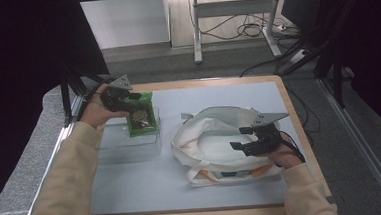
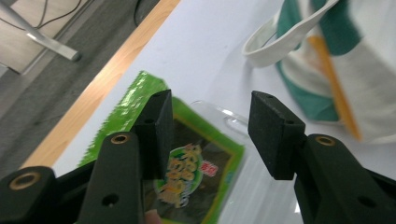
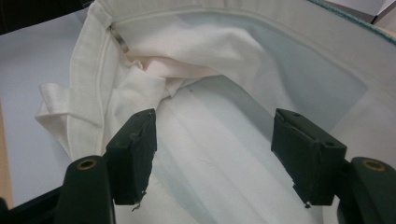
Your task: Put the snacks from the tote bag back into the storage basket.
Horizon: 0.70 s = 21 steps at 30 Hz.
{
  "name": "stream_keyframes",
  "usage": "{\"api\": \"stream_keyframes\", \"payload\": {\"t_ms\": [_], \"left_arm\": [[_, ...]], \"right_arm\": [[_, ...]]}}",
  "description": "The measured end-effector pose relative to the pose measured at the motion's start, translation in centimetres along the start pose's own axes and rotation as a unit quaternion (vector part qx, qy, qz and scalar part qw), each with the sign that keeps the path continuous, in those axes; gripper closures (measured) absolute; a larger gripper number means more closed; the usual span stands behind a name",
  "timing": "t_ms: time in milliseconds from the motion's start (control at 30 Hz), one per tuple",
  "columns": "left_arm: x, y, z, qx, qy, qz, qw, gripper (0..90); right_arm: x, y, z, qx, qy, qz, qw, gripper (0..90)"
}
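A green snack packet [image 1: 140, 115] stands tilted in a clear plastic box [image 1: 131, 147] on the left of the table. My left gripper [image 1: 134, 98] hovers at the packet's top edge and is open. In the left gripper view the packet [image 2: 196, 170] lies behind and below the left jaw, and nothing is pinched in the left gripper [image 2: 210, 116]. A white tote bag [image 1: 210, 136] with green and orange print lies right of centre. My right gripper [image 1: 238, 137] is open above its mouth. In the right gripper view the right gripper [image 3: 212, 135] stands over the bag's white lining [image 3: 219, 93].
The table has a pale blue mat [image 1: 133, 186] and a wooden rim [image 1: 300, 131]. The clear box's rim [image 2: 233, 119] lies between the packet and the tote bag [image 2: 327, 56]. A desk frame and cables [image 1: 244, 29] stand on the floor beyond the far edge.
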<state>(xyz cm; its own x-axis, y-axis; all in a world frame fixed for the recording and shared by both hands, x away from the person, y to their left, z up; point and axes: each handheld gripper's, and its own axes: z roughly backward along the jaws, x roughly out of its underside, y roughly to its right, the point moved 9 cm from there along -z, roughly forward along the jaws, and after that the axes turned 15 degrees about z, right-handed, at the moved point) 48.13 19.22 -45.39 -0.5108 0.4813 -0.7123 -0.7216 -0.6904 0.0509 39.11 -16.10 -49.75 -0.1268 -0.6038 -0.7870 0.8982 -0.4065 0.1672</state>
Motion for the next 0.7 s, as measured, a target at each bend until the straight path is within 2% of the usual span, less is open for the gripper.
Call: {"api": "stream_keyframes", "payload": {"t_ms": [367,533,700], "left_arm": [[1.4,3.1,0.8,0.024,0.004,0.021,0.9995,49.5],[2.0,4.8,1.3,0.033,0.018,0.042,0.9984,48.8],[2.6,6.6,1.5,0.046,0.031,0.049,0.9972,48.1]], "right_arm": [[-0.2,-0.1,0.6,0.0,0.007,0.0,1.0,31.2],[-0.6,0.0,0.9,0.007,0.016,-0.002,0.9998,31.2],[-0.8,-0.2,0.9,0.008,0.015,0.002,0.9999,30.9]]}}
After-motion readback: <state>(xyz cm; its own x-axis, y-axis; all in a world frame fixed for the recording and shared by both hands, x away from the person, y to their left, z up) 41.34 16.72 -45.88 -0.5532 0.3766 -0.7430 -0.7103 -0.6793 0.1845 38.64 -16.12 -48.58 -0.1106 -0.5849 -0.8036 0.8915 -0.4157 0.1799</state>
